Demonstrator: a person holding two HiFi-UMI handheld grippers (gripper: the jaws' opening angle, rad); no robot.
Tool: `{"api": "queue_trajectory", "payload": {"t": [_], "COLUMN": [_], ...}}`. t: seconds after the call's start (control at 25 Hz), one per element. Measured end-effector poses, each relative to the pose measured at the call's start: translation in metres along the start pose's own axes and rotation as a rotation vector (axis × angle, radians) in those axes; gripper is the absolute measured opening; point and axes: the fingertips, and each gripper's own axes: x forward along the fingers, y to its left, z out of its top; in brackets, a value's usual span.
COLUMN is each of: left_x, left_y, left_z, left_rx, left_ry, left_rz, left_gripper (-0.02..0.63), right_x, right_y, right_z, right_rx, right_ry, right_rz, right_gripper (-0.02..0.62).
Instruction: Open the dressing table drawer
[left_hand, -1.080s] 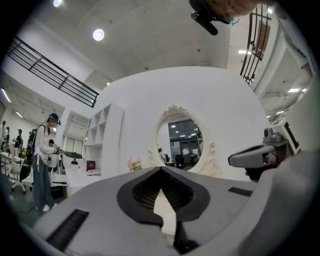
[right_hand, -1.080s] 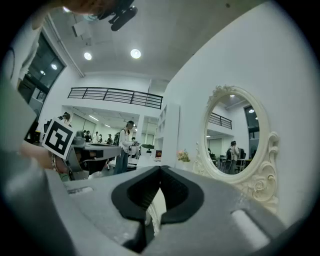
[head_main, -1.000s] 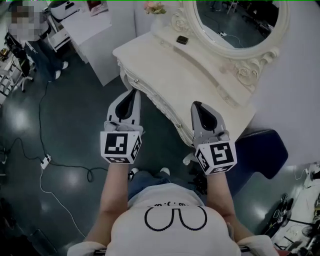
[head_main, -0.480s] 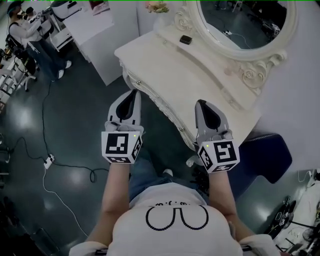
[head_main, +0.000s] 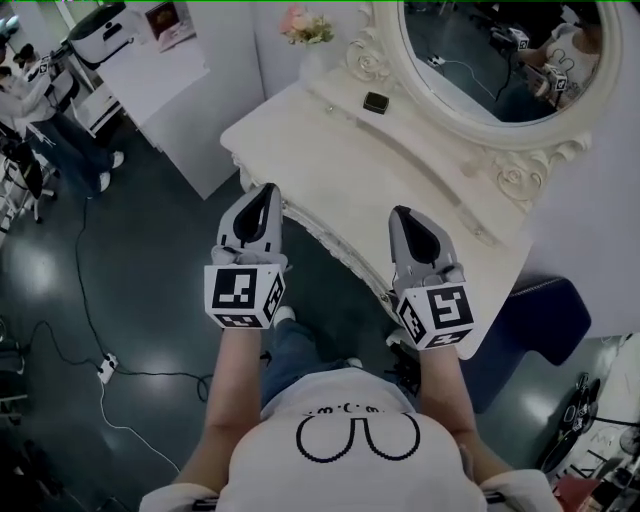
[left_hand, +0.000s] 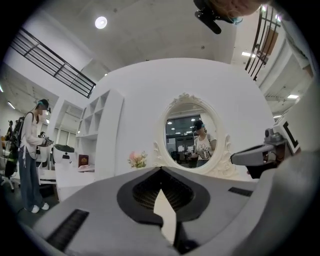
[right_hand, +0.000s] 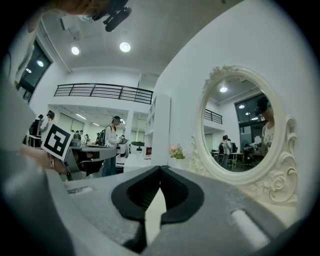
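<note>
Jaws together, empty: left gripper (head_main: 267, 189), right gripper (head_main: 399, 211) at dressing table (head_main: 330, 160) front edge.

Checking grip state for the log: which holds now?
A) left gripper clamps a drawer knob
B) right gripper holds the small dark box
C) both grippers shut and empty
C: left gripper and right gripper each show jaws together with nothing between; the small dark box lies on the dressing table.

Words and numbers: none can be read.
Shirt (head_main: 352, 445) print, behind left gripper (head_main: 264, 190): too small.
Cube (head_main: 244, 296) on it: square patterns only.
</note>
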Motion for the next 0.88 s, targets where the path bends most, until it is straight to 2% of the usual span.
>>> {"api": "queue_trajectory", "payload": {"t": [0.28, 0.52, 0.68, 0.88], "left_x": [0.053, 0.083, 0.104, 0.141], "left_y": [0.078, 0.126, 0.144, 0.144], "left_z": [0.003, -0.001, -0.017, -0.036], "left_rx": [0.001, -0.014, -0.026, -0.028], "left_ry": [0.007, 0.018, 0.041, 0.073], "left_rz": [-0.082, -0.146, -0.165, -0.222], "left_gripper": [-0.002, -0.002, -0.002, -0.002], "right_x": [0.086, 0.135, 0.152, 0.172], "right_y": [0.019, 0.042, 0.041, 0.018], "right_z": [0.012, 0.013, -0.001, -0.016], "right_rx": [0.002, -0.023, -0.021, 0.008], "right_ry": [0.001, 0.029, 0.068, 0.097], "right_rz": [-0.066, -0.105, -0.139, -0.186], "right_gripper": [0.000, 0.000, 0.000, 0.000]}}
